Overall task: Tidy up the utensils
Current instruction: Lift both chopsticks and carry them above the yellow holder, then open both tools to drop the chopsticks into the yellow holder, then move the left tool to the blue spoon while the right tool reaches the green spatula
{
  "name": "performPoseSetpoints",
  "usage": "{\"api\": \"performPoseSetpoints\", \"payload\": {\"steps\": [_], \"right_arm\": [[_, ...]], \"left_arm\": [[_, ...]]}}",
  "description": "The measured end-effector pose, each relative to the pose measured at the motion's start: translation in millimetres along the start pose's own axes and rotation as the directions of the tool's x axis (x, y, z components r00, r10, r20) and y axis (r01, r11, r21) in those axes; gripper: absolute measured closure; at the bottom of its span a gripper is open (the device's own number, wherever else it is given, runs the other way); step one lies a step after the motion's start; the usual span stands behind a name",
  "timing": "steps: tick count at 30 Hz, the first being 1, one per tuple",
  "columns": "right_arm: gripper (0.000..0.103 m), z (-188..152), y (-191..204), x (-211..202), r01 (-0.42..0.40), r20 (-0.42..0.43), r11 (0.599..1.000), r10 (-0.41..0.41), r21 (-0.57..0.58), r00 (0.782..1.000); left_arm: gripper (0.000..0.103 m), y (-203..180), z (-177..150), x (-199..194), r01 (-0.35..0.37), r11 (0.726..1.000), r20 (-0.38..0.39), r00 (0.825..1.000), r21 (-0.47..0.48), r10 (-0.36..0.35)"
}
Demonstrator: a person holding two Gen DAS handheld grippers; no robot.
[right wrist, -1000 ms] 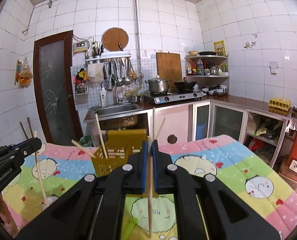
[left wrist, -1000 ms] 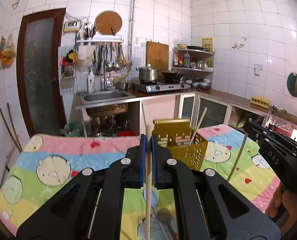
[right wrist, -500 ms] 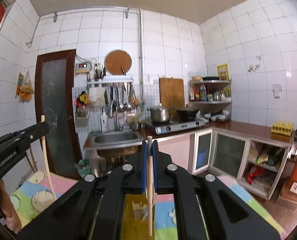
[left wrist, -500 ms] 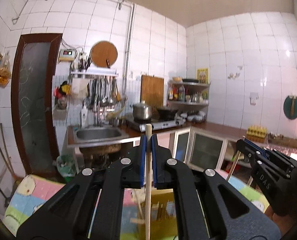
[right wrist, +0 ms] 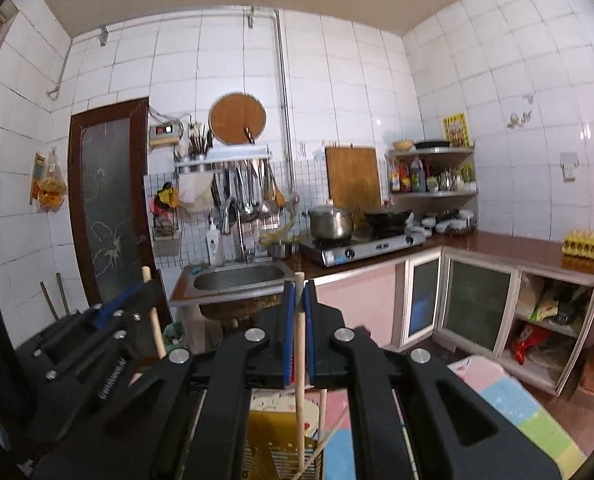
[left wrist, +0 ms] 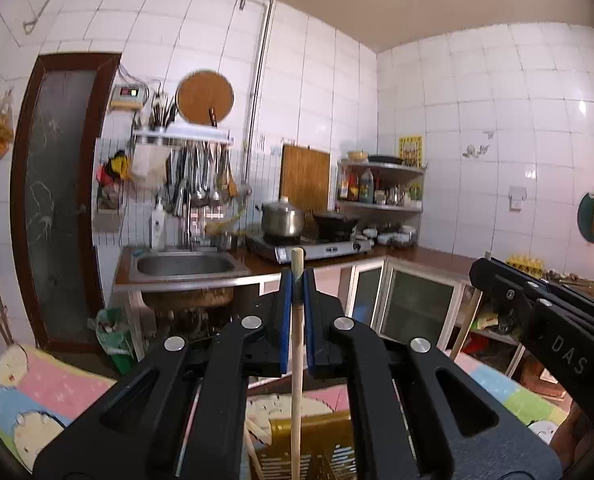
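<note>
My left gripper [left wrist: 297,280] is shut on an upright wooden chopstick [left wrist: 296,392], whose lower end hangs over the yellow slotted basket [left wrist: 317,448] at the bottom of the left wrist view. My right gripper [right wrist: 299,292] is likewise shut on an upright chopstick [right wrist: 299,408] above the same basket [right wrist: 269,440]. Each gripper shows in the other's view: the right gripper [left wrist: 537,320] at the right edge with its chopstick [left wrist: 465,330], the left gripper [right wrist: 97,340] at the left with its chopstick [right wrist: 155,320]. Both are held high, side by side.
Other chopsticks [right wrist: 324,404] lean inside the basket. It stands on a table with a pastel cartoon cloth [left wrist: 37,396]. Beyond the table are a steel sink [left wrist: 185,266], a gas stove with a pot [left wrist: 283,220] and glass-door cabinets [right wrist: 477,308].
Both grippers have risen and moved forward with their chopsticks. The basket has slid from mid-frame to the bottom edge, right under the chopsticks. The two grippers have come closer together.
</note>
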State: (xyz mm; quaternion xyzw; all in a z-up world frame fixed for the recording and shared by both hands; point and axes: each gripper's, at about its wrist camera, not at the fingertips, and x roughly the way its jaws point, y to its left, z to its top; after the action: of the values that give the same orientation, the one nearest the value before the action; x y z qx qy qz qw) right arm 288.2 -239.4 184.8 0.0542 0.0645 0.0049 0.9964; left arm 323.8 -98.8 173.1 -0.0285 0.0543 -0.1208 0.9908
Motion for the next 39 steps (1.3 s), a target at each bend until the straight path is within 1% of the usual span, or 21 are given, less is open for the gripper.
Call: {"api": "performPoseSetpoints", "payload": {"steps": [2,5,7,10,11,12,13,14,15,16,18,19,20,21,25,27,28,30,33,36,39], "right_arm": [[0.098,-10.4,-3.3,7.6,0.005,-0.026,1.0,-0.005,-0.006,1.0],[0.098,-28.9,-10.3,20.4,0.0,-0.087,1.0,0.001,0.009,0.996],[0.098,-38.3,-11.0,24.6,-0.003,-0.121,1.0,0.004,0.005,0.993],[0.098,-50.8,-11.6,26.0,0.014,-0.158,1.0,-0.014,-0.001,0.987],[0.097,-52.0,-12.1,26.1,0.022,-0.169,1.0,-0.021,0.005,0.985],[0.096,-52.6,-13.0,25.5,0.029,-0.178,1.0,-0.027,0.007,0.984],[0.093,-52.2,-14.2,24.6,0.04,-0.192,0.999,-0.037,0.008,0.981],[0.087,-50.3,-15.1,23.4,0.049,-0.205,0.999,-0.047,0.007,0.978],[0.067,-49.6,-15.5,19.9,0.053,-0.208,0.999,-0.05,0.009,0.977],[0.05,-48.7,-17.2,12.5,0.061,-0.207,0.998,-0.057,0.011,0.977],[0.048,-43.8,-17.2,-1.7,0.076,-0.205,0.997,-0.074,0.001,0.976],[0.047,-42.0,-17.2,-8.0,0.08,-0.209,0.997,-0.079,-0.001,0.975],[0.045,-39.8,-16.4,-12.9,0.085,-0.212,0.996,-0.083,0.0,0.974],[0.043,-39.9,-16.7,-21.0,0.091,-0.213,0.996,-0.088,0.004,0.973],[0.039,-51.1,-15.1,-46.6,0.11,-0.234,0.994,-0.105,0.007,0.966],[0.039,-63.4,-13.5,-52.6,0.117,-0.263,0.993,-0.111,0.008,0.958],[0.039,-73.1,-12.1,-54.8,0.121,-0.283,0.993,-0.115,0.004,0.952],[0.039,-90.1,-8.2,-54.7,0.124,-0.322,0.992,-0.12,-0.008,0.939],[0.039,-120.5,-2.8,-53.1,0.132,-0.385,0.991,-0.13,-0.021,0.914],[0.039,-152.2,1.1,-50.9,0.135,-0.445,0.991,-0.132,-0.025,0.886],[0.039,-180.5,4.8,-46.7,0.139,-0.499,0.99,-0.139,-0.036,0.855]], "left_arm": [[0.099,-2.2,-12.2,6.9,-0.004,1.0,-0.019,1.0,0.013,0.005],[0.099,-2.7,-27.3,13.8,-0.007,0.999,-0.056,0.998,0.037,0.009],[0.098,-0.9,-32.9,15.3,-0.016,0.999,-0.077,0.997,0.052,0.02],[0.096,6.0,-34.4,13.6,-0.027,0.998,-0.121,0.992,0.054,0.033],[0.089,9.5,-32.5,11.0,-0.032,0.998,-0.132,0.991,0.048,0.039],[0.077,14.2,-28.7,6.5,-0.041,0.998,-0.138,0.989,0.039,0.046],[0.07,18.3,-24.4,2.4,-0.048,0.998,-0.139,0.989,0.031,0.052],[0.058,23.3,-18.4,-5.3,-0.056,0.998,-0.138,0.989,0.023,0.059],[0.048,28.5,-12.1,-14.4,-0.063,0.998,-0.134,0.989,0.017,0.065],[0.043,31.3,-6.8,-21.3,-0.071,0.997,-0.129,0.989,0.013,0.072],[0.021,40.8,4.3,-40.3,-0.088,0.996,-0.122,0.989,0.001,0.087],[0.017,44.3,8.3,-48.3,-0.094,0.996,-0.118,0.989,-0.008,0.092],[0.01,48.6,10.3,-57.2,-0.1,0.995,-0.117,0.988,-0.018,0.098],[0.005,52.0,12.3,-65.6,-0.103,0.994,-0.121,0.988,-0.026,0.099],[0.005,64.3,7.8,-94.3,-0.117,0.992,-0.176,0.978,-0.039,0.109],[0.005,69.4,-3.1,-101.2,-0.134,0.99,-0.218,0.968,-0.035,0.123],[0.005,72.5,-12.7,-104.1,-0.146,0.989,-0.245,0.96,-0.03,0.134],[0.005,77.1,-28.0,-106.4,-0.169,0.986,-0.276,0.948,-0.017,0.157],[0.005,82.2,-61.5,-104.1,-0.208,0.978,-0.341,0.919,0.0,0.196],[0.005,86.0,-93.7,-97.2,-0.22,0.975,-0.413,0.887,0.014,0.206],[0.005,83.5,-117.1,-92.5,-0.229,0.972,-0.454,0.862,0.05,0.226]]}}
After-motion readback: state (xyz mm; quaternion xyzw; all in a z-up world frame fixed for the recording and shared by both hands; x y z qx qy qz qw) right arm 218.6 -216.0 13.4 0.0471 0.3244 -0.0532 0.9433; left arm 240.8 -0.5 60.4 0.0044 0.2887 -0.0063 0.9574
